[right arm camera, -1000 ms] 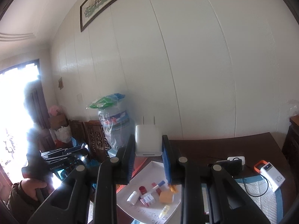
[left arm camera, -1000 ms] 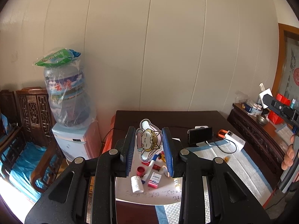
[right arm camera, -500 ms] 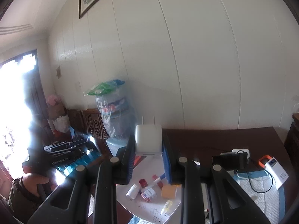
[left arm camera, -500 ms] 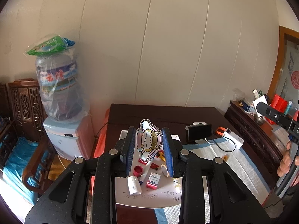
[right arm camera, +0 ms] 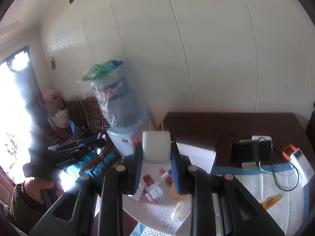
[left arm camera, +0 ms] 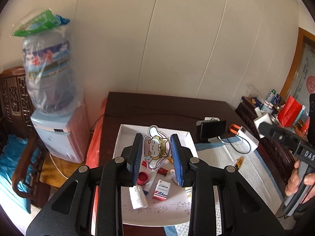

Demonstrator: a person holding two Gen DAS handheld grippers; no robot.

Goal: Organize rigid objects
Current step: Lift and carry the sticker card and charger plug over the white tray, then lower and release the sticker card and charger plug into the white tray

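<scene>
My left gripper (left arm camera: 156,153) is shut on a flat cartoon cat charm (left arm camera: 155,149) and holds it above a white tray (left arm camera: 126,133) on the dark table. My right gripper (right arm camera: 156,157) is shut on a white plug charger (right arm camera: 156,147) with its two prongs up, above the same tray (right arm camera: 195,151). In the tray lie a white bottle (left arm camera: 137,196), a red cap (left arm camera: 142,178), a red-white medicine box (left arm camera: 161,189), a marker (right arm camera: 164,176), an orange block (right arm camera: 174,191) and a small dropper bottle (right arm camera: 177,208).
A phone on a stand (left arm camera: 213,128) and a white-orange device (left arm camera: 246,135) with cables sit right of the tray on a white padded mat (left arm camera: 246,169). A water dispenser (left arm camera: 57,133) stands left of the table. A yellow tube (right arm camera: 270,198) lies on the mat.
Both grippers have tilted down and come closer over the tray, each still holding its object; the tray and table now fill more of both views.
</scene>
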